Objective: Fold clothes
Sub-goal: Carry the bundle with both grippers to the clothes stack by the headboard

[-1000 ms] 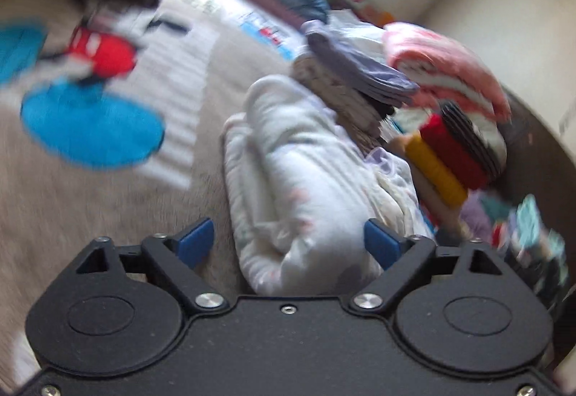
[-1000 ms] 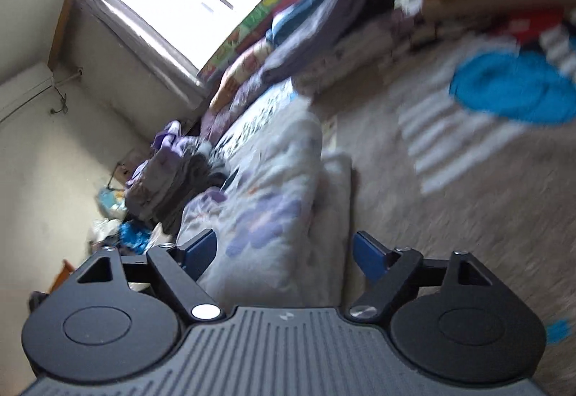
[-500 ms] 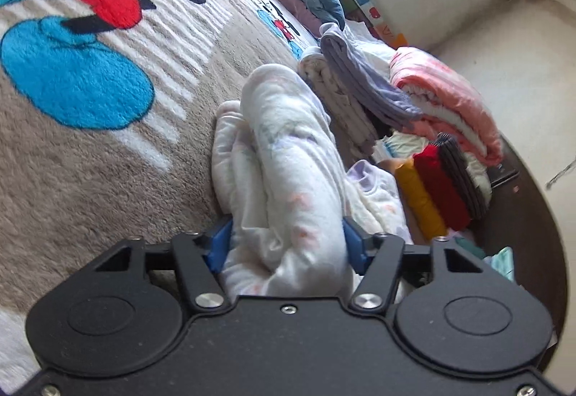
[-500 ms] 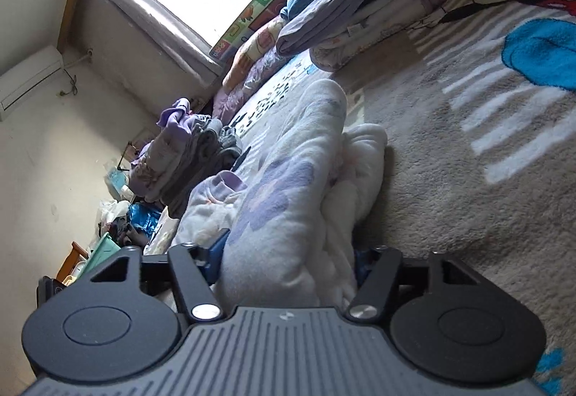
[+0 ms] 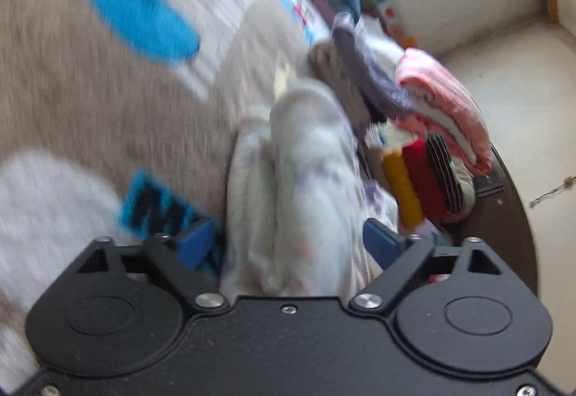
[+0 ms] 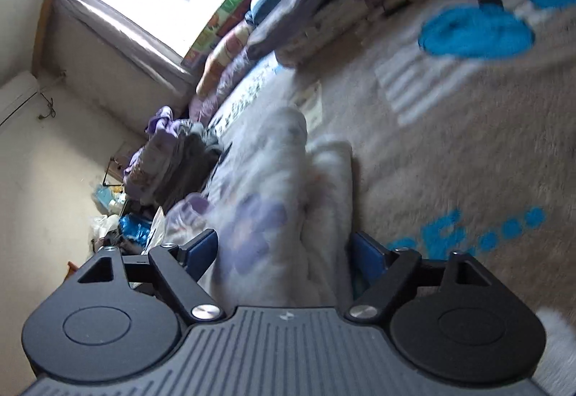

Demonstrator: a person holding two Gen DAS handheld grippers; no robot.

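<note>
Both tools were released half a second after the pinch: left tool (image 5: pixel 289 244) and right tool (image 6: pixel 284 248) jaws were opening, spread clear of the folded white garment (image 5: pixel 306 180) left between them, lower centre, on the carpet (image 5: pixel 90 108). Fold judged done; garment ready for stacking.

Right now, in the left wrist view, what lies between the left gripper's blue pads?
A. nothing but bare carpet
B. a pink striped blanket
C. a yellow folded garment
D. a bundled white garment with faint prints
D: the white garment runs up between the left gripper pads, whose jaws are opening.
</note>
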